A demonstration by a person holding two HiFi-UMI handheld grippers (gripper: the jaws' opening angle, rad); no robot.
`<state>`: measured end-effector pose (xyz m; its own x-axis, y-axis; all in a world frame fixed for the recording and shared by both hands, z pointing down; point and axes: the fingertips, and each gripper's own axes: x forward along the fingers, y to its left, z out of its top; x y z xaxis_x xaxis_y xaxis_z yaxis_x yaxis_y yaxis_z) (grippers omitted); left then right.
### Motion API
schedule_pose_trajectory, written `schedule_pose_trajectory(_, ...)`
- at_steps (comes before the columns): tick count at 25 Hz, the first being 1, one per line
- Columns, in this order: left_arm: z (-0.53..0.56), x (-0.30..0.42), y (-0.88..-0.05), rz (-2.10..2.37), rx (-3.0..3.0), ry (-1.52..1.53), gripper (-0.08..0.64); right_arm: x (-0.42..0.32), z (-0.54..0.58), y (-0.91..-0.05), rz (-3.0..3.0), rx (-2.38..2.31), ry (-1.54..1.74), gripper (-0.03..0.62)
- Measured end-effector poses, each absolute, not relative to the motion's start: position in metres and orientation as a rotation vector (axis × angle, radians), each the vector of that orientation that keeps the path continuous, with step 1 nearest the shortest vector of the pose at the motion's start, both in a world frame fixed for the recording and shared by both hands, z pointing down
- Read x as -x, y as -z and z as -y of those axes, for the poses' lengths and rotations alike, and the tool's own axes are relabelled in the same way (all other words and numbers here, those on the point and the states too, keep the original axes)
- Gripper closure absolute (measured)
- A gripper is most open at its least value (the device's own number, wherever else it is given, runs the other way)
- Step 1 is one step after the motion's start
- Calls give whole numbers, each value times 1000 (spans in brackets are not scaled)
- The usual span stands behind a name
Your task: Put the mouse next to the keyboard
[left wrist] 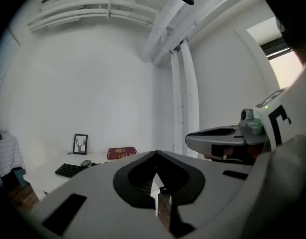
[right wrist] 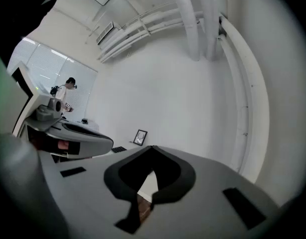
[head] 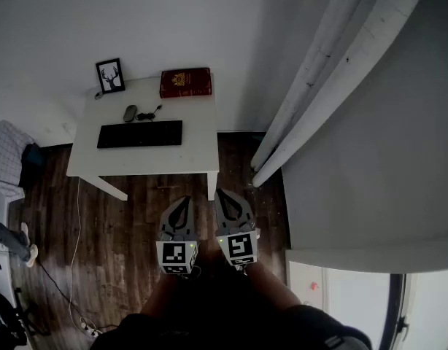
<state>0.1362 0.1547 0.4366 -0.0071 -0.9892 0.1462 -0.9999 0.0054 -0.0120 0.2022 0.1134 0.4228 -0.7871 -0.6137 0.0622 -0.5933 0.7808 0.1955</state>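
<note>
A dark mouse (head: 130, 113) lies on the white table (head: 198, 155), just behind the left end of the black keyboard (head: 139, 134), with its cable curling to the right. Both grippers hang over the wooden floor, well in front of the table. My left gripper (head: 184, 200) and my right gripper (head: 221, 194) are side by side, each with jaws shut on nothing. In the left gripper view the left gripper (left wrist: 156, 154) points toward the keyboard (left wrist: 69, 170) and mouse (left wrist: 85, 163), far off. In the right gripper view the right gripper (right wrist: 152, 148) has the keyboard (right wrist: 118, 149) far ahead.
A framed deer picture (head: 110, 76) and a red book (head: 185, 82) stand at the table's back edge. White pipes (head: 311, 86) run down the wall on the right. A cable (head: 76, 224) trails over the floor at left, beside checked cloth (head: 6, 152).
</note>
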Motion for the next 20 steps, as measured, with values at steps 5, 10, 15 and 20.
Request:
schedule_pose_trajectory(5, -158, -137, -433, 2146, -2168, -151, 561, -190, -120, -417, 2863, -939, 272, 572)
schedule_pose_trajectory(10, -166, -122, -440, 2151, -2120, -147, 561, -172, -133, -413, 2891, -849, 274, 572)
schedule_pose_trajectory(15, -180, -103, -444, 2172, -2080, -129, 561, -146, -146, -418, 2889, -781, 297, 572)
schedule_pose_trajectory(20, -200, -69, -446, 2192, -2032, -115, 561, -105, -165, -424, 2918, -712, 296, 572)
